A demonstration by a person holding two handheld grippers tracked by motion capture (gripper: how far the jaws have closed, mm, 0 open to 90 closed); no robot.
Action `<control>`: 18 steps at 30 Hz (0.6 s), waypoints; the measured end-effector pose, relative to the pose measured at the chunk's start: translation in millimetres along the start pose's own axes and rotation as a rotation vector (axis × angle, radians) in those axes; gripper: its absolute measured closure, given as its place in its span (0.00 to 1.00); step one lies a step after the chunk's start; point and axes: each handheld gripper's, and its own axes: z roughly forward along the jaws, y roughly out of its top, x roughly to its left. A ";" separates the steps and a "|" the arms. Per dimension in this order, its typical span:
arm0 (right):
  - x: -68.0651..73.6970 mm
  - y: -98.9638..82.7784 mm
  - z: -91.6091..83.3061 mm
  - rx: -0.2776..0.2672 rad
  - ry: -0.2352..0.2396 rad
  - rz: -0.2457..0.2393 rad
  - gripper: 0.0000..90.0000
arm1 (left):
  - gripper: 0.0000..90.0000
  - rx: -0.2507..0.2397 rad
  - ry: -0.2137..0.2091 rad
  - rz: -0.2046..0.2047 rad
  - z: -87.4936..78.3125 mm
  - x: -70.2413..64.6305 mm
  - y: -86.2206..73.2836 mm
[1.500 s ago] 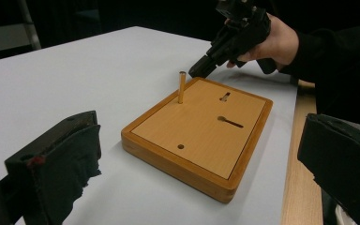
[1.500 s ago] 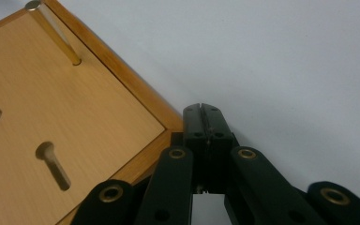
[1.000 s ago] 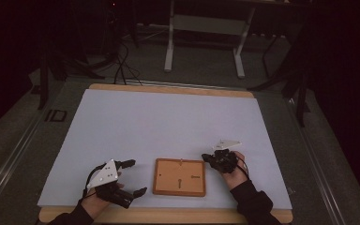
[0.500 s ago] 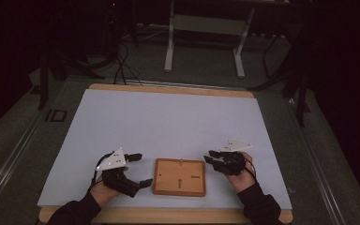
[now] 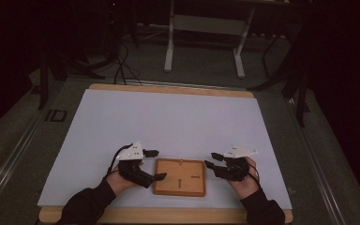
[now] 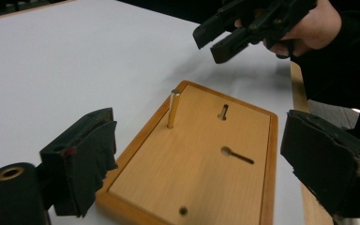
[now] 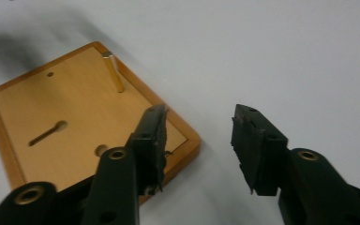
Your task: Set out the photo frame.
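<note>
1 wooden tray (image 5: 179, 177) near table (image 5: 178, 117) front edge, 1 brass pin (image 6: 173, 108) upright inside, left gripper (image 5: 157, 165) jaws wide, closing slightly, empty, right gripper (image 5: 210, 160) jaws part-open, opening, empty, flanking tray.

Table: we see a wooden table (image 5: 168, 89) under a white sheet (image 5: 168, 122).
Floor: grey floor (image 5: 9, 154), black cables (image 5: 119, 65).
Behind: we spot a white stand (image 5: 205, 47); dim room.
</note>
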 end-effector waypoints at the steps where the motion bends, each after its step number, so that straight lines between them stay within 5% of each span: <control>1: 3.2 -0.8 -2.7 -0.002 0.006 0.001 0.60 | 0.18 0.007 -0.009 0.005 4.0 0.6 0.9; 6: 9.8 -1.8 -9.0 -0.010 0.004 -0.009 0.59 | 0.29 0.034 -0.032 0.024 18.8 2.8 2.6; 18: 25.1 -7.1 -21.7 -0.020 0.014 -0.034 0.58 | 0.52 0.091 0.014 0.017 44.1 11.0 4.8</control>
